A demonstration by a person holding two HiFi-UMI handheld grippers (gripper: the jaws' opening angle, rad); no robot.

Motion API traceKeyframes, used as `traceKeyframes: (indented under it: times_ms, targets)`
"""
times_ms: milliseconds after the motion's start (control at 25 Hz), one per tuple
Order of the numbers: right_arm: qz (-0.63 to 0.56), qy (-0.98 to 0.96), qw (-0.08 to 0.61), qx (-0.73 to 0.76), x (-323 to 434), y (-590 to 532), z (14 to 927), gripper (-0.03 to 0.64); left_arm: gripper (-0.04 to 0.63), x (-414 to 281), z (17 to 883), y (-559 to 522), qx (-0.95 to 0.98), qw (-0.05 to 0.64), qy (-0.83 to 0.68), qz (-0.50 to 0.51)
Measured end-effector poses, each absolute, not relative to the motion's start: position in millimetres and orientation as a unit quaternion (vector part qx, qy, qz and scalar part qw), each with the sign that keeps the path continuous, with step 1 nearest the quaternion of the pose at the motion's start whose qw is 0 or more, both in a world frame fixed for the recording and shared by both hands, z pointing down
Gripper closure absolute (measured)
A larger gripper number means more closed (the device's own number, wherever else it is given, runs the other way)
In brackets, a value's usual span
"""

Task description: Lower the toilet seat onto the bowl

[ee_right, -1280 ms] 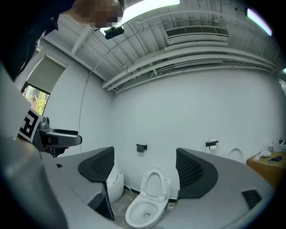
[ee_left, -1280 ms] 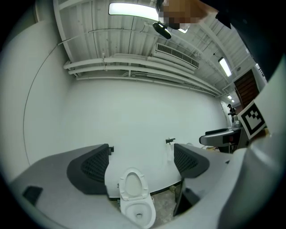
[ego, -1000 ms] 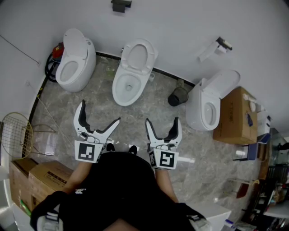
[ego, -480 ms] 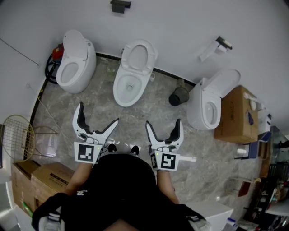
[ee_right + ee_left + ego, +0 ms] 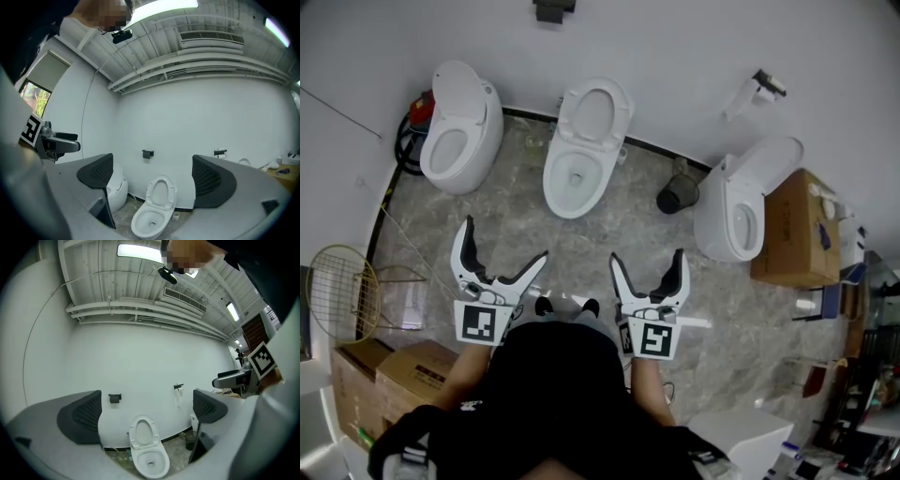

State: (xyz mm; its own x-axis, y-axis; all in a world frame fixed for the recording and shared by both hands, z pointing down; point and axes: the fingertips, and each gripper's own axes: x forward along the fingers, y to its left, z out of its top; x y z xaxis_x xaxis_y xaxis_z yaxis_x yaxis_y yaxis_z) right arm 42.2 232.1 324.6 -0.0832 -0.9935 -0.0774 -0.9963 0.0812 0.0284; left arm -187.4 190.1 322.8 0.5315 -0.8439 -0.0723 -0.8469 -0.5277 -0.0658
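Note:
The middle white toilet (image 5: pixel 575 178) stands against the far wall, its seat (image 5: pixel 592 117) raised upright over the bowl. In the left gripper view the toilet seat (image 5: pixel 142 433) shows far off between the jaws; in the right gripper view the seat (image 5: pixel 159 194) does too. My left gripper (image 5: pixel 506 242) (image 5: pixel 147 411) is open and empty, well short of the toilet. My right gripper (image 5: pixel 647 258) (image 5: pixel 154 176) is open too; its jaws have just been opening, with nothing between them. Both point level at the wall.
A second toilet (image 5: pixel 459 127) stands to the left and a third (image 5: pixel 741 211) to the right. A black bin (image 5: pixel 678 197) sits between the middle and right ones. Cardboard boxes (image 5: pixel 797 230) (image 5: pixel 375 370) and a wire rack (image 5: pixel 337 291) line the sides. A paper holder (image 5: pixel 759 89) hangs on the wall.
Both grippers have shifted a little across the floor with the person, whose shoes now show further forward. The right jaws stand slightly wider. The seat is still up.

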Motion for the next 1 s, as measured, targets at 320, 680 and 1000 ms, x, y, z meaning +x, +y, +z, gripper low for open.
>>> traceKeyframes:
  times_ms: [320,680,1000]
  targets:
    - [0.056,0.738,0.024,-0.672,15.7,231.0,324.5,0.110,0.012,-208.6,327.7,185.0,-0.881,0.045,0.471,0.023]
    - [0.039,0.732,0.013,-0.681,6.9,209.6,324.2,0.112,0.012,-216.6,331.4,160.8,-0.885,0.037,0.463,0.025]
    - [0.047,0.734,0.024,-0.677,11.9,175.9,328.7,0.112,0.012,-210.3,334.4,131.1,-0.884,0.046,0.464,0.030]
